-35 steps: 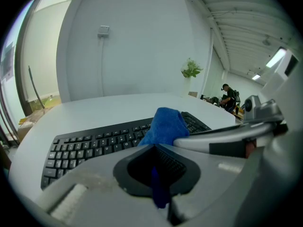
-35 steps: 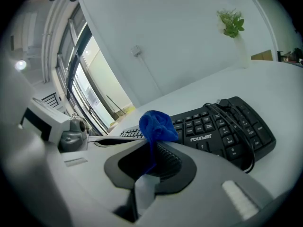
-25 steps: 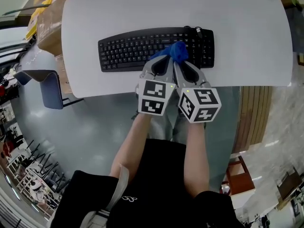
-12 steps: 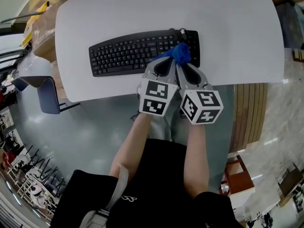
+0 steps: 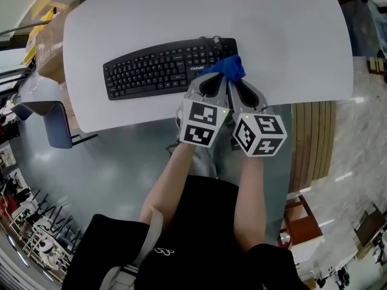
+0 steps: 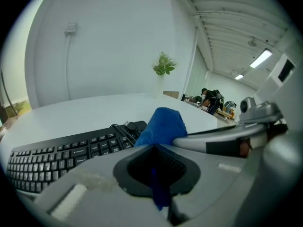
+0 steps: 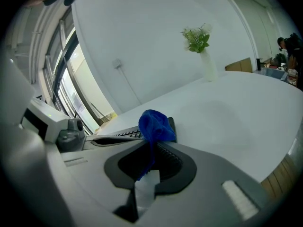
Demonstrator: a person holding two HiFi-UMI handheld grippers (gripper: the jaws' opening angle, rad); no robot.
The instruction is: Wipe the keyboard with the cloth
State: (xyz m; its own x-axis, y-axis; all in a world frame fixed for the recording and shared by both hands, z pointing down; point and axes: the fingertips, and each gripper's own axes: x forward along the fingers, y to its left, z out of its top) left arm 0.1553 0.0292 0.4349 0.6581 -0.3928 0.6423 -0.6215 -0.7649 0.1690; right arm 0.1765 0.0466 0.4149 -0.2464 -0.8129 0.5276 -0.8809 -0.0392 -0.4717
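A black keyboard [image 5: 160, 68] lies on the white table [image 5: 290, 35]. Both grippers hold one bunched blue cloth [image 5: 230, 68], which rests at the keyboard's right end. My left gripper [image 5: 211, 78] and right gripper [image 5: 237, 80] are side by side, each shut on the cloth. In the left gripper view the cloth [image 6: 163, 124] bulges out past the left gripper [image 6: 158, 148], with the keyboard [image 6: 66, 157] to the left. The right gripper view shows the cloth [image 7: 154, 124] pinched in the right gripper [image 7: 152, 145] and only a sliver of keyboard [image 7: 125, 134].
A green plant in a white vase [image 7: 202, 48] stands at the table's far side. Left of the table are a cardboard box [image 5: 45, 47] and a blue chair [image 5: 54, 116]. The table's near edge runs just under the grippers. People stand far off [image 6: 210, 98].
Both grippers have slid the cloth to the right along the keyboard, from over the keys near the number pad to its right end.
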